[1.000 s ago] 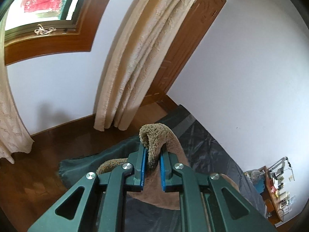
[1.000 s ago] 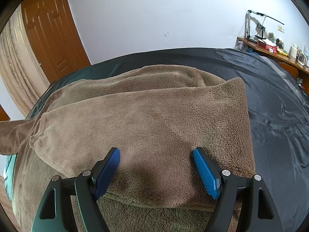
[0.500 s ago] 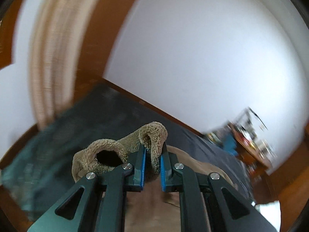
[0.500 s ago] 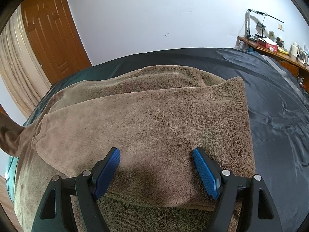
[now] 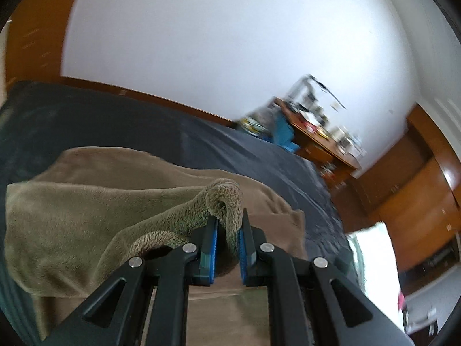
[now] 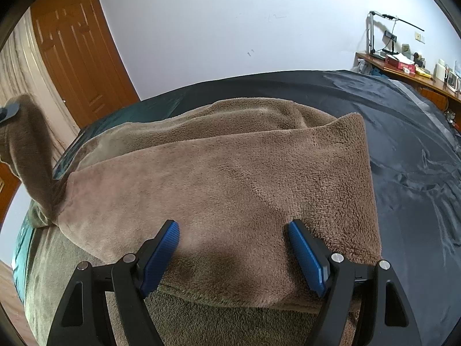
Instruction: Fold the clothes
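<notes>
No writing can be read anywhere. A brown fleece garment [image 6: 230,178] is spread, partly folded, on the dark-sheeted bed [image 6: 403,132]; one rolled edge is clamped in the left tongs [image 5: 227,230], while the right tongs [image 6: 233,242] are held wide apart over the folded layer, gripping nothing. A cluttered wooden desk [image 6: 409,72] stands at two o'clock, a brown panelled door [image 6: 80,57] at ten o'clock, against white walls.
</notes>
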Demonstrator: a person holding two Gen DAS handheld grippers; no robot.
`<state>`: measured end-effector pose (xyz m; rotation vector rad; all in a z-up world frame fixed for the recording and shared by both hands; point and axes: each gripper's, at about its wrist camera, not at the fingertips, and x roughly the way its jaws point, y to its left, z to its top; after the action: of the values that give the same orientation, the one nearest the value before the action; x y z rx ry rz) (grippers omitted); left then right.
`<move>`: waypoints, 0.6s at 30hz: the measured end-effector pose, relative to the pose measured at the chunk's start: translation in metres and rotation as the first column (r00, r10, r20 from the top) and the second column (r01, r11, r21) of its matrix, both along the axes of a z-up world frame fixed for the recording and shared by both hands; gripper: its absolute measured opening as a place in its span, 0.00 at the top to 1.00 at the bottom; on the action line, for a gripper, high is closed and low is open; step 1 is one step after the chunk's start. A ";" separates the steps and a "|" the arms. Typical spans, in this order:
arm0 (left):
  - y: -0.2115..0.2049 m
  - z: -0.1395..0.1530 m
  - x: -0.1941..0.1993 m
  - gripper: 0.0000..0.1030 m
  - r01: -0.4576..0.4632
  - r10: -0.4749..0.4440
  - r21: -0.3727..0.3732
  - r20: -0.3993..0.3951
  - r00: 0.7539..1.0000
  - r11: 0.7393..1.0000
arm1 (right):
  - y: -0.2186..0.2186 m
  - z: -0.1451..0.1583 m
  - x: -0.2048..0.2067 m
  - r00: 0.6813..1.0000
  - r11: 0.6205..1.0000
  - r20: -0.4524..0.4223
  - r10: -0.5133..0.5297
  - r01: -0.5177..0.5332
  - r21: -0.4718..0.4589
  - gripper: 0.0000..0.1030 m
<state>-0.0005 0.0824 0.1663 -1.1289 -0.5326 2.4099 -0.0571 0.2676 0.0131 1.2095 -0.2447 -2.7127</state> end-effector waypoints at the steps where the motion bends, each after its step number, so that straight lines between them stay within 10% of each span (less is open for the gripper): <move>1: 0.010 0.001 -0.002 0.87 0.029 -0.029 0.009 -0.004 1.000 1.000 | 0.000 0.000 0.000 1.000 1.000 0.000 0.000 0.000 0.000 0.22; 5: 0.050 -0.001 -0.006 0.78 0.154 -0.154 0.006 0.007 0.988 0.988 | -0.001 0.000 0.001 1.000 1.000 -0.001 0.001 -0.001 0.003 0.22; 7: 0.068 -0.013 -0.006 0.38 0.192 -0.191 -0.020 0.048 0.980 0.981 | 0.000 0.001 0.000 1.000 1.000 -0.001 0.001 -0.001 0.000 0.22; 9: 0.082 -0.027 -0.006 0.23 0.231 -0.230 -0.012 0.079 0.970 0.973 | 0.001 0.001 0.000 1.000 1.000 -0.003 0.000 0.000 -0.006 0.22; 18: 0.062 -0.047 0.012 0.23 0.258 -0.256 0.003 0.116 0.960 0.966 | 0.005 0.001 0.001 1.000 1.000 -0.011 -0.001 0.001 -0.030 0.22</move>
<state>0.0119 0.1449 0.1189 -1.2654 -0.3811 2.1376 -0.0559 0.2730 0.0144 1.1868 -0.2832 -2.7058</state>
